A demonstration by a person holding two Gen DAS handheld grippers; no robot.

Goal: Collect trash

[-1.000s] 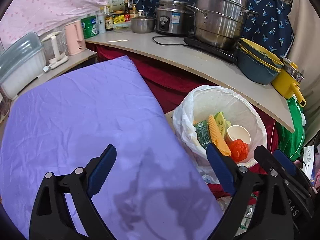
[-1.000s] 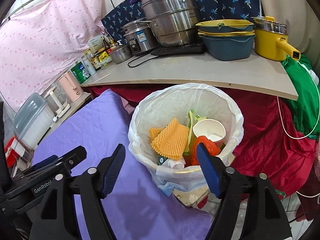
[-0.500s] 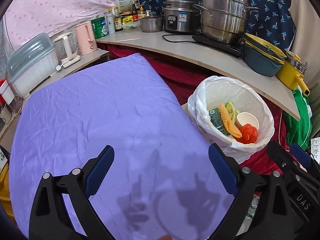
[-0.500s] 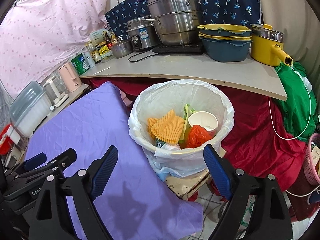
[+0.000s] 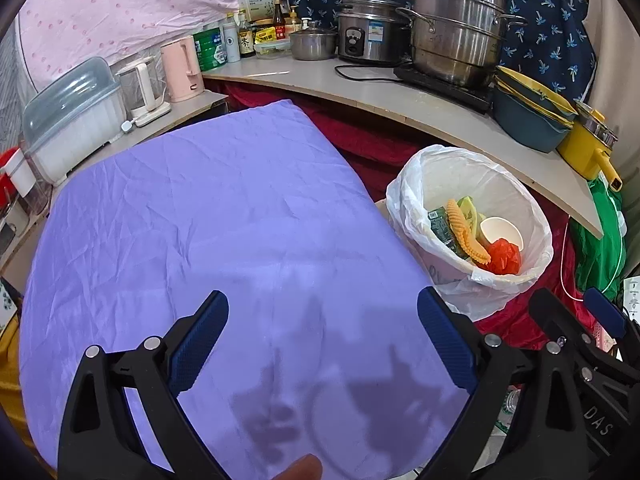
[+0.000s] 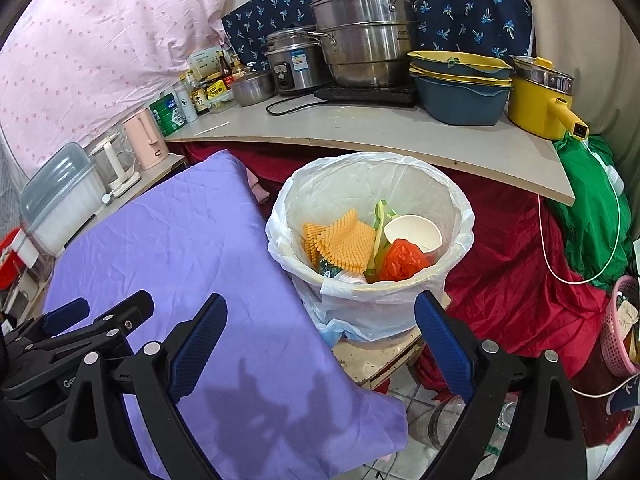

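A bin lined with a white bag [image 5: 416, 184] [image 6: 456, 200] stands to the right of a table under a purple cloth [image 5: 200, 216] [image 6: 180, 248]. Inside lie an orange ridged foam piece [image 6: 344, 242] [image 5: 466, 232], a white paper cup [image 6: 412, 232] [image 5: 500, 232], a red plastic bag [image 6: 402, 260] [image 5: 506, 258], a green wrapper [image 5: 442, 226] and a pale green peel [image 6: 380, 216]. My left gripper [image 5: 322, 344] hangs open over the cloth with nothing between its jaws. My right gripper [image 6: 320, 344] is opening wide just short of the bin, with nothing held.
A curved counter [image 6: 360, 128] behind the bin carries steel pots [image 6: 364, 40], stacked blue-and-yellow basins [image 6: 460, 88] and a yellow pot [image 6: 540, 100]. Red cloth [image 6: 508, 272] and a green bag [image 6: 592, 220] lie right of the bin. A pink basket [image 6: 618, 328] stands far right.
Both grippers have drawn back from the bin, which now looks smaller and farther. The right gripper's jaws have spread wider. The trash in the bin has not shifted.
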